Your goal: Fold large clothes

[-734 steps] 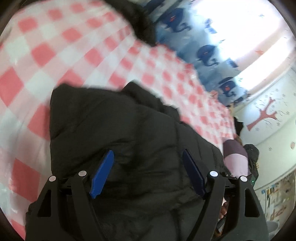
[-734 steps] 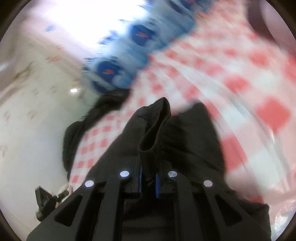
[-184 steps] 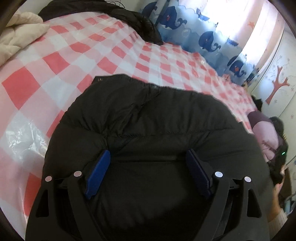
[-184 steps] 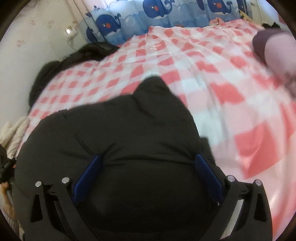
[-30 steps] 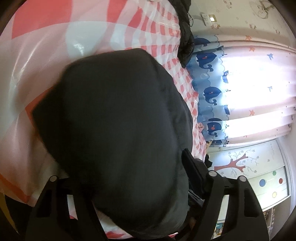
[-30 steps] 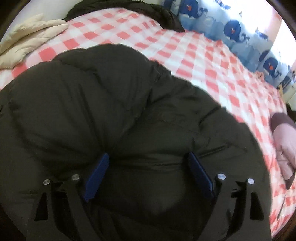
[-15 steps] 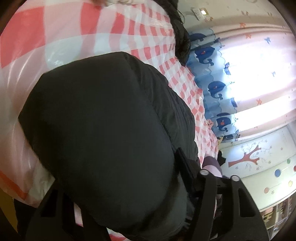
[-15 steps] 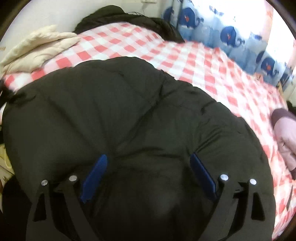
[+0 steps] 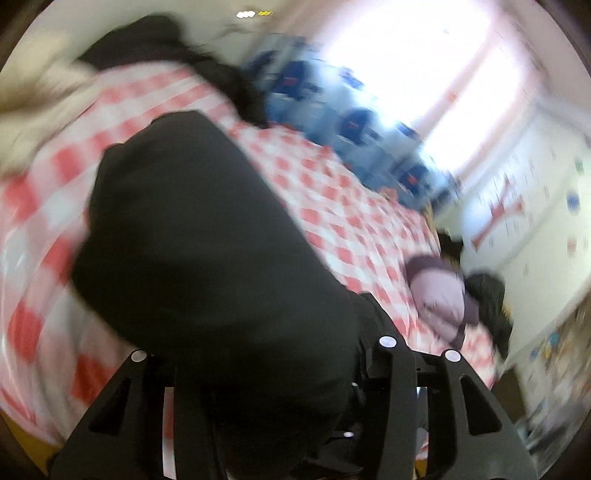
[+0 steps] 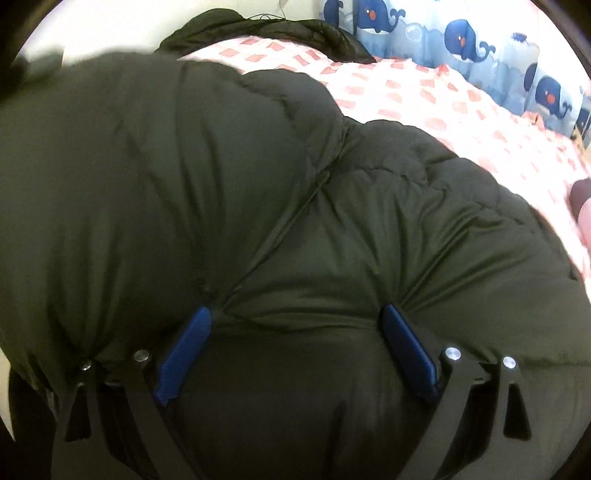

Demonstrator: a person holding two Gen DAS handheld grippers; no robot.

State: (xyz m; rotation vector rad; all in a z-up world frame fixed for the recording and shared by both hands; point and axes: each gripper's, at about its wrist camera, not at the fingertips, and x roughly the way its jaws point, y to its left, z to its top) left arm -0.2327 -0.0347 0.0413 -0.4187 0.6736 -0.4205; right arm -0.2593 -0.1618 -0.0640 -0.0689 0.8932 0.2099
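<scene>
Two tools, closing left tool [image 9: 266, 332] and opening right tool [image 10: 295, 354], jacket [image 10: 258, 184] bulging between both

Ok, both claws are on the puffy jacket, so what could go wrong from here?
The left claw is closing on a thick bunch of the dark puffer jacket; slick fabric might slip out. The right claw is opening, its pads sunk in the padding, so that side may spring back. The left view is blurred, so placement could drift.

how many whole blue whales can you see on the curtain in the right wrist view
3: one whale at the top above the bed's far end, one right of it, one lower near the right edge. Partial ones show at the top and right edges; more may be hidden.
</scene>
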